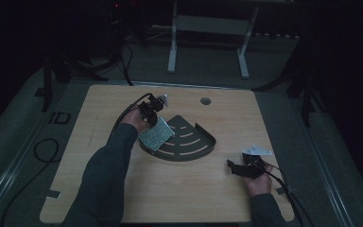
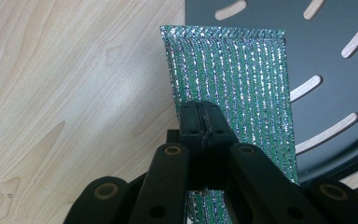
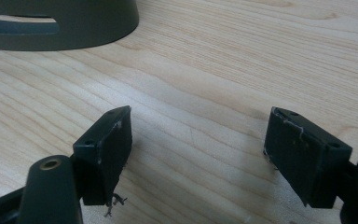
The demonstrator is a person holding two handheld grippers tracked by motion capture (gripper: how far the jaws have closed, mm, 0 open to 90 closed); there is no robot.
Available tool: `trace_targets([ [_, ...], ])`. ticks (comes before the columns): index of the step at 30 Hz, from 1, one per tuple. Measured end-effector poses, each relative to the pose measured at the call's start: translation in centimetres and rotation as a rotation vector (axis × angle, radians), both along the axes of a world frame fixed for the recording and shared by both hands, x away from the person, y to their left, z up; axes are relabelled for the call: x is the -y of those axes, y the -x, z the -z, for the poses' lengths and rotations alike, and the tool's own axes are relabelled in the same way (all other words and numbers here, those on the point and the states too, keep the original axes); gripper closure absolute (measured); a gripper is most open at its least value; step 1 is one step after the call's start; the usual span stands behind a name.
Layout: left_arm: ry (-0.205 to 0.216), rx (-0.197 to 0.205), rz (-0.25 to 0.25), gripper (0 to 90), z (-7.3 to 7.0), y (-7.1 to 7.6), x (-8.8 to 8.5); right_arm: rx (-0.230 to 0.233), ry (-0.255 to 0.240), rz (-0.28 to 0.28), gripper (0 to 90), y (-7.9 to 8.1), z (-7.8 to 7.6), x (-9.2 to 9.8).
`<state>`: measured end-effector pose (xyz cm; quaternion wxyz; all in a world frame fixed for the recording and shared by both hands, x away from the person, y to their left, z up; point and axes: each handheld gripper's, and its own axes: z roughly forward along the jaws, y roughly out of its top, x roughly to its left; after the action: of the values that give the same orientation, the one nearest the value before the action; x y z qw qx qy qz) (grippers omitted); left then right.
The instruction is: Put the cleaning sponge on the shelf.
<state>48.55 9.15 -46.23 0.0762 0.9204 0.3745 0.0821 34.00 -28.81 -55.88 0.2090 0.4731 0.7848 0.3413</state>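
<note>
Left claw (image 2: 204,122) clamped tight on green glittery cloth (image 2: 233,79), holding it over edge of dark slotted corner tray (image 1: 189,142) on worktop (image 1: 99,109); right claw (image 3: 198,154) wide open, holding nothing, near tray.

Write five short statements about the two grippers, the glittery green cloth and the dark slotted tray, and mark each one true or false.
1. The left gripper is shut on the glittery green cloth. True.
2. The right gripper also holds a corner of the cloth. False: its jaws stand wide apart over bare table, with nothing between them.
3. The cloth hangs partly over the dark slotted tray. True.
4. The tray is a full circle. False: it is fan-shaped, with one curved edge and a raised rim.
5. The two grippers touch each other. False: the left one is at the tray's left side, the right one sits well apart, right of the tray.
</note>
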Motion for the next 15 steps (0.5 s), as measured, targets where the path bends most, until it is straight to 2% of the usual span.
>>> trace_targets([
  [15,-0.001,0.002,-0.002,88.6,0.23,-0.11,0.06,0.0,0.0,0.0,22.6,0.0,0.0,0.0],
])
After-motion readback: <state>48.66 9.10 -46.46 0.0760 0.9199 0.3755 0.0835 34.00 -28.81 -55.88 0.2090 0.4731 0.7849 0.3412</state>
